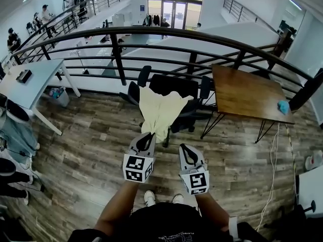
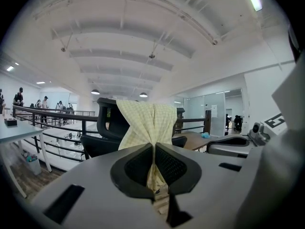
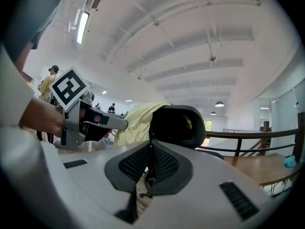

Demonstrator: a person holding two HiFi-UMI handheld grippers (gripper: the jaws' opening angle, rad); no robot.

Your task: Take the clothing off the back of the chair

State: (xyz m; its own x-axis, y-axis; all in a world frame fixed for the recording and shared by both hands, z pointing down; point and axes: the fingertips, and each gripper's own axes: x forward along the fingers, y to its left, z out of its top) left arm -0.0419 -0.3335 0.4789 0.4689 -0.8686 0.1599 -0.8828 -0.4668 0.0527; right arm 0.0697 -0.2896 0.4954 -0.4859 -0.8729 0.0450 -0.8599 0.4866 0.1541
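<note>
The grey left tongs [image 2: 153, 146], clamped on one low fold, could tow the black mesh office chair [image 1: 176, 87] or snag the pale yellow checked cloth garment [image 1: 160, 110] draped over its back, with the grey right tongs [image 3: 151, 144] closed, empty.

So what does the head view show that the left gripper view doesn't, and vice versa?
Head view only: the person's forearms, white shoes and a white cable on the floor. Left gripper view only: the left gripper shut on the pale yellow checked garment, plus ceiling lamps. Both: that garment draped over the black office chair, the railing, the wooden table.
</note>
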